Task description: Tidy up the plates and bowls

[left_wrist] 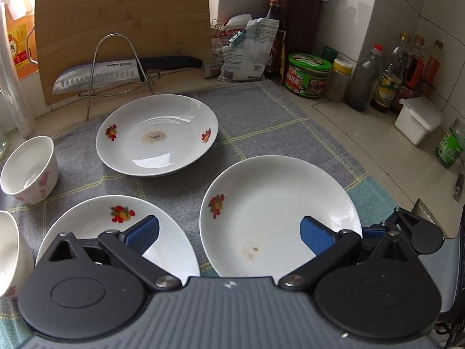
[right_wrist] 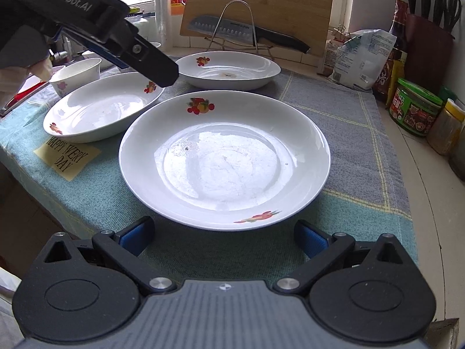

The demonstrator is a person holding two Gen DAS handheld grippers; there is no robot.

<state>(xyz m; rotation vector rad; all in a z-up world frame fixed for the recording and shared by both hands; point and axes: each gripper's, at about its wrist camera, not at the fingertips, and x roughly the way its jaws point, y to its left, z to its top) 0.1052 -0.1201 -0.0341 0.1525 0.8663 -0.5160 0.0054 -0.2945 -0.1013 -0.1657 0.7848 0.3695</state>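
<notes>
Plates, three, white with fruit prints, set apart on a grey-and-teal checked cloth (left_wrist: pixel 261 110) covering the worktop.

Left gripper (left_wrist: pixel 229 234): jaws wide open, empty, held above the cloth between the near-left plate (left_wrist: pixel 96 224) and the near-right plate (left_wrist: pixel 276 203). One blue pad over each plate; contact with either cannot be told. Brown stain on the near-right plate close to the jaws.

Far plate (left_wrist: pixel 157 133): beyond both, with a brown stain at centre. Cup-shaped bowl (left_wrist: pixel 29 168) with pink flowers standing at the left edge of the cloth; part of a second white vessel (left_wrist: pixel 11 256) cut off at near left.

Right gripper (right_wrist: pixel 223 237): jaws wide open, empty, just short of the near rim of the large plate (right_wrist: pixel 223 157), not touching it. Left gripper body visible at upper left of the right wrist view, above the left plate (right_wrist: pixel 98 110). Yellow note (right_wrist: pixel 65 158) reading "HAPPY EVERY DAY" lying on the cloth near that plate.

Behind the cloth: wooden cutting board (left_wrist: pixel 122 23) leaning on the wall, knife (left_wrist: pixel 96 75) resting in a wire rack (left_wrist: pixel 116 67). Far right: bags, jars and bottles (left_wrist: pixel 363 81) along the tiled wall.
</notes>
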